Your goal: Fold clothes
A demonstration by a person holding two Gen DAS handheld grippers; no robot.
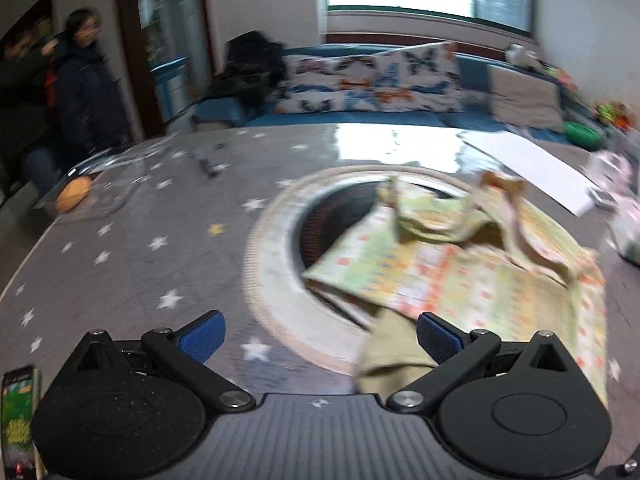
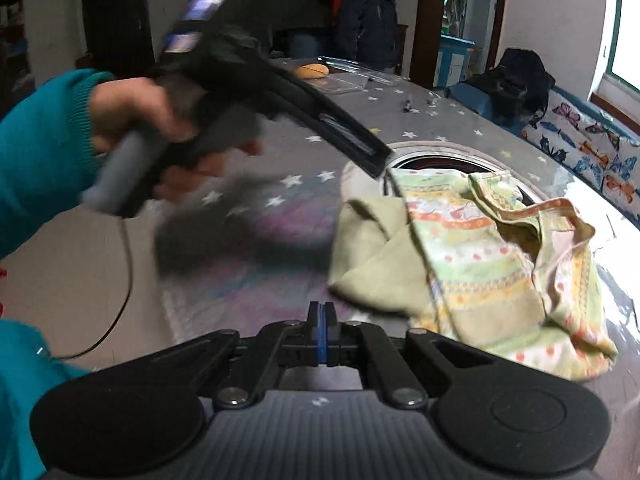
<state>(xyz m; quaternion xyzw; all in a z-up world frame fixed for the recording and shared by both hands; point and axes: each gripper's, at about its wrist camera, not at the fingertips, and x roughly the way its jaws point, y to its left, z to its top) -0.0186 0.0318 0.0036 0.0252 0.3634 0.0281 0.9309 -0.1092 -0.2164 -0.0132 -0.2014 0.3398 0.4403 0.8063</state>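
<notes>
A crumpled garment (image 1: pixel 460 276) with green, yellow and orange print lies on the grey star-patterned tablecloth (image 1: pixel 132 272), partly over a round sunken ring (image 1: pixel 276 240) in the table. Its plain olive flap (image 1: pixel 390 356) reaches the right finger of my left gripper (image 1: pixel 320 338), which is open and holds nothing. In the right wrist view the garment (image 2: pixel 480 256) lies ahead and to the right. My right gripper (image 2: pixel 322 332) is shut with nothing between its pads, just left of the olive flap (image 2: pixel 372 264). A hand in a teal sleeve (image 2: pixel 36 152) holds the left gripper (image 2: pixel 374 160) above the garment's far edge.
A bread roll (image 1: pixel 74 196) in a clear tray sits at the table's far left, a white sheet (image 1: pixel 532 168) at the far right, a phone (image 1: pixel 18 412) by my left gripper. A sofa with a butterfly cushion (image 1: pixel 372 80) stands behind. People (image 2: pixel 370 16) stand beyond the table.
</notes>
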